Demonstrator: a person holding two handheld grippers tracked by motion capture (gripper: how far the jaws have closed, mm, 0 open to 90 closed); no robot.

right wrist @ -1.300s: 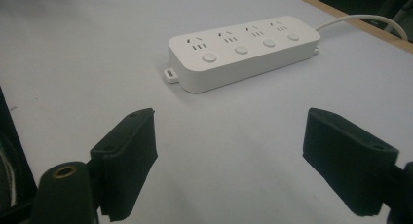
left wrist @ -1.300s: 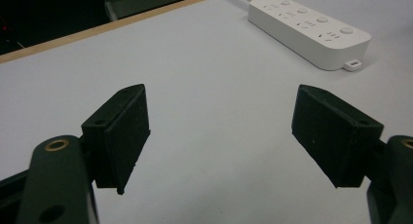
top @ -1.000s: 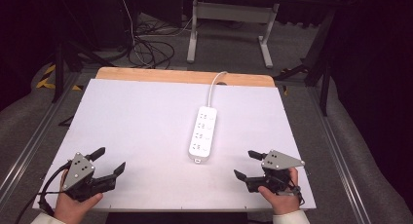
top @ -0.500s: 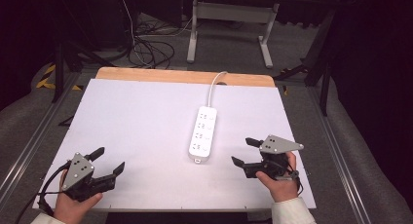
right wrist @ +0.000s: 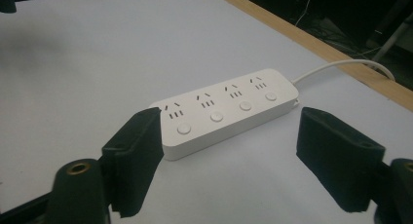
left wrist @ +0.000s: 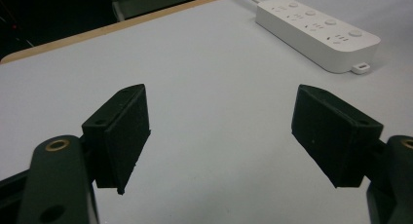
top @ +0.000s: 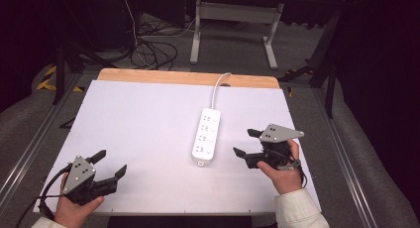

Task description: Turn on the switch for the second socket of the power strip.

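White strip (top: 206,136) flat mid-table, cord (top: 218,86) off far edge. Right gripper (top: 243,142) just beside it, jaws wide, empty; left gripper (top: 111,163) well apart, wide open, empty. Risk: smooth casing skidding under a one-sided nudge, cord tugging it askew

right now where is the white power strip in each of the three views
High view: the power strip lies right of the table's centre, its cord running to the far wooden edge.
Left gripper view: upper right corner, beyond the open jaws.
Right gripper view: centre, just past the open jaws, its near end behind the left jaw's tip.
Shared landmark: the strip's white cord leaving its far end.
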